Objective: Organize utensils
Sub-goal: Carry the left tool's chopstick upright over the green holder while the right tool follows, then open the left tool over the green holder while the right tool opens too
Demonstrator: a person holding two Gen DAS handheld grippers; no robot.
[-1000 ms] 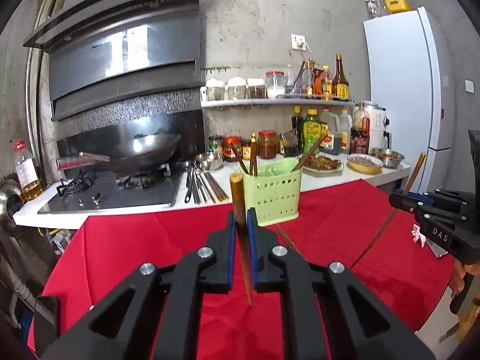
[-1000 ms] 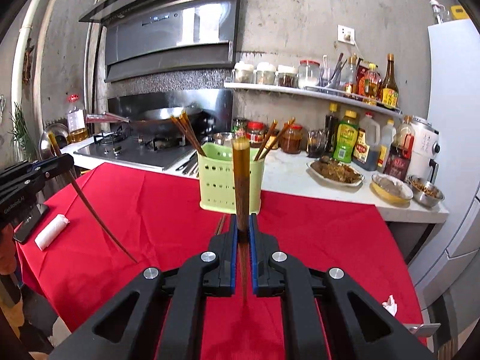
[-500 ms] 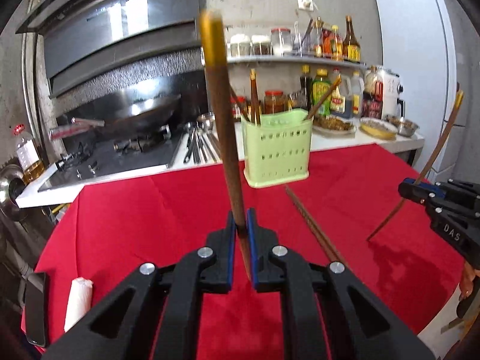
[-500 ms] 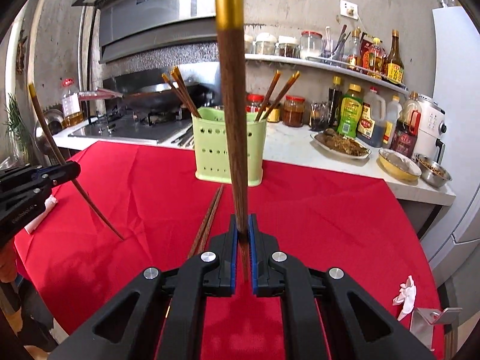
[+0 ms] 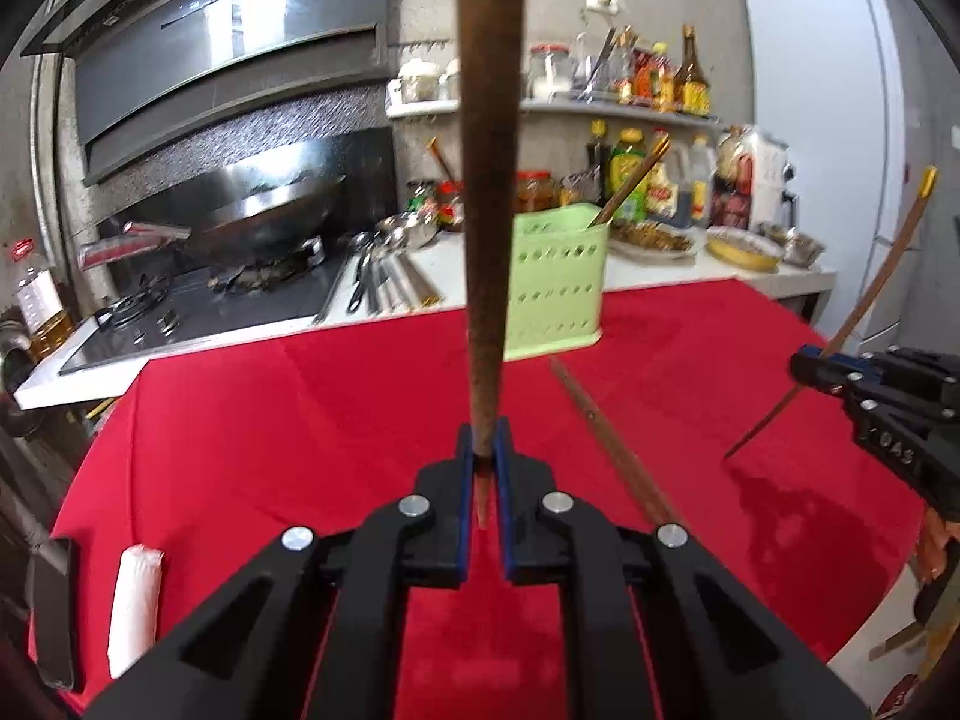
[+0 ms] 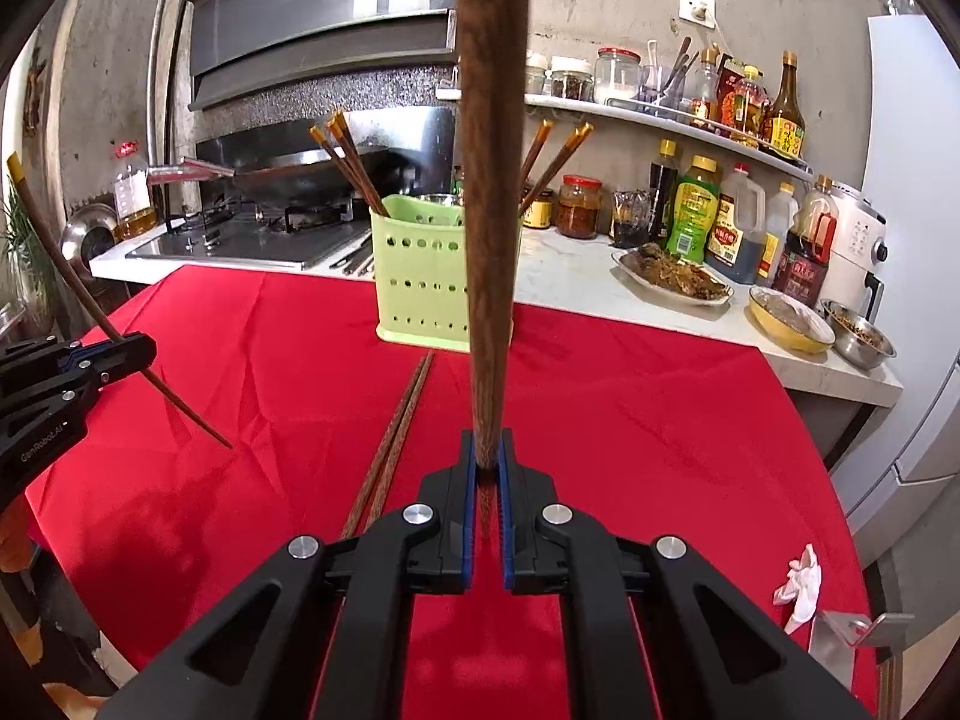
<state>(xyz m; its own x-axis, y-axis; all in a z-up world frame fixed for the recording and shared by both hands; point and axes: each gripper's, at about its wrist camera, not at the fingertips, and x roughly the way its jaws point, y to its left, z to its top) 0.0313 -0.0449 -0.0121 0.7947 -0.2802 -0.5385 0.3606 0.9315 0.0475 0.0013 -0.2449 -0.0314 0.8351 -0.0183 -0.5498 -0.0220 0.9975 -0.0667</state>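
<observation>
Two tools, each clenched on one chopstick.

Your left tool [image 5: 483,450]: its blue pads grip a dark wooden chopstick [image 5: 489,180] low on the shaft. Long axis close to upright; the gold-capped thick end is at the top, the thin tip pokes just below the pads. In the right wrist view this same stick leans, cap up and to the left, tip down toward the cloth.

Your right tool [image 6: 487,462]: grips a second chopstick [image 6: 492,180] near its thin end. Long axis close to upright, gold cap at the top. In the left wrist view it slants, cap up and to the right, tip hanging above the cloth.

Loose pair of chopsticks [image 6: 393,438]: lying flat side by side on the red cloth [image 6: 630,420] covering the counter, between the tools and the holder, long axis running toward the holder.

Green holder [image 6: 420,276]: perforated, standing upright at the far edge of the cloth. Several chopsticks stand in it, caps up, leaning outward left and right.

White roll [image 5: 135,606]: on the cloth's left edge in the left wrist view.

Crumpled tissue [image 6: 801,582]: on the cloth's right edge in the right wrist view.
</observation>
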